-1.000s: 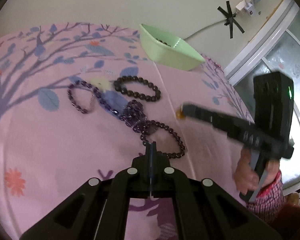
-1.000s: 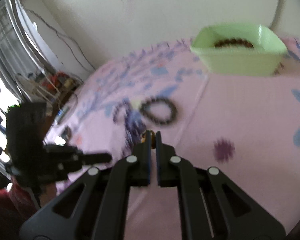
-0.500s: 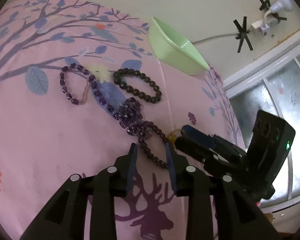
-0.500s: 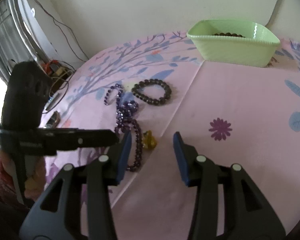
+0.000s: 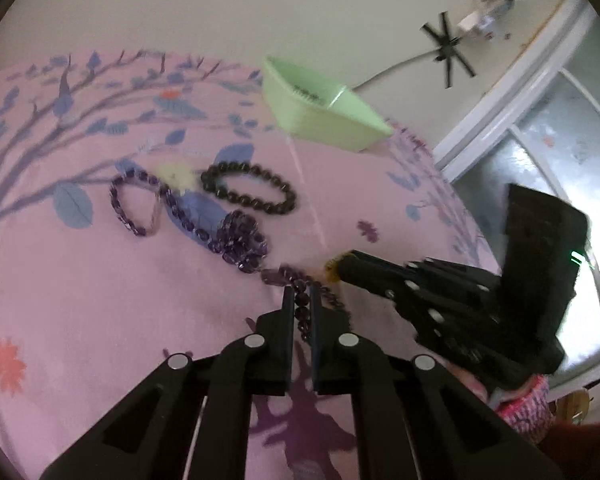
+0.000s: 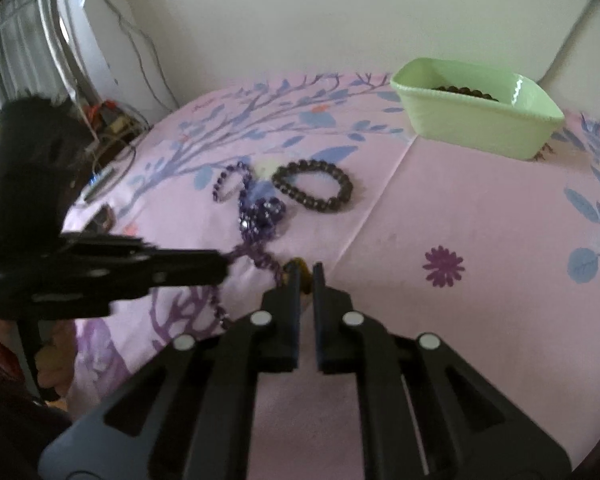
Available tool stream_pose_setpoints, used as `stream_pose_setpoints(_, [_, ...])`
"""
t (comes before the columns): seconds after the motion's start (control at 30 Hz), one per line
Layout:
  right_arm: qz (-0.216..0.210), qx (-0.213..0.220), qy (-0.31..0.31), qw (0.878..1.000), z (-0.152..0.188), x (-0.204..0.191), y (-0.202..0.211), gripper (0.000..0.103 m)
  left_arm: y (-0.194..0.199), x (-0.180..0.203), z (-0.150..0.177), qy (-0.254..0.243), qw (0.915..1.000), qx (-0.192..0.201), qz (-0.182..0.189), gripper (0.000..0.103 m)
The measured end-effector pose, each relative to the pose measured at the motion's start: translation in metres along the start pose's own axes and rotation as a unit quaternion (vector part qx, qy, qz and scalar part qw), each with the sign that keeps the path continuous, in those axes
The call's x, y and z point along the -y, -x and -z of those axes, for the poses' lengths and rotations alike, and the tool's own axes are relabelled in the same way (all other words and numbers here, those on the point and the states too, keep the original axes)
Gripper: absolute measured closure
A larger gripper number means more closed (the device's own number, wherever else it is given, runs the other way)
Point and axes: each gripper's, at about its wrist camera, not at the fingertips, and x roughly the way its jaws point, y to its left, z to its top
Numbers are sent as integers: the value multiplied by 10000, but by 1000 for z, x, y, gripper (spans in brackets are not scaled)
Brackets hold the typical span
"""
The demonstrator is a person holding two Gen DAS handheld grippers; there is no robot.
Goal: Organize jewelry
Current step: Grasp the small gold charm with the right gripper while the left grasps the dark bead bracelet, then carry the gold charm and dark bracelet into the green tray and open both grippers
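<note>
A long purple bead necklace (image 5: pixel 240 236) trails over the pink cloth. Its near end runs between the fingers of my left gripper (image 5: pixel 300 294), whose jaws are closing and press on the beads. At the strand's right end sits a small amber pendant (image 6: pixel 305 280). My right gripper (image 6: pixel 306 274) is closing on it, pads against it. Each gripper shows in the other's view: right gripper (image 5: pixel 340 266), left gripper (image 6: pixel 222 266). A dark bead bracelet (image 5: pixel 248 194) lies beyond the necklace. The green dish (image 6: pixel 476 120) at the back holds dark beads.
The pink tree-print tablecloth (image 6: pixel 480 240) covers a round table that drops off at the left in the right wrist view. Cables and clutter (image 6: pixel 112 120) lie on the floor past that edge. A window frame (image 5: pixel 500 112) and wall plug stand behind the dish.
Both grippers were shut a second ago, opened over the necklace half a second ago, and now have closed: left on the purple beads, right on the amber pendant.
</note>
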Motion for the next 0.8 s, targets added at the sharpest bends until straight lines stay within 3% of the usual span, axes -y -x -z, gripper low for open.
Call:
stream_pose_setpoints(0.3, [-412, 483, -730, 9953, -26, 32, 35, 97, 42, 10, -43, -152, 9983, 449, 326, 103])
stream_pose_setpoints(0.5, [-47, 883, -715, 9935, -67, 56, 55, 97, 39, 31, -94, -508, 9960, 610, 408, 103])
stream_pose_setpoints(0.8, [567, 1356, -999, 9841, -119, 109, 53, 97, -3, 53, -181, -609, 9939, 798, 457, 103])
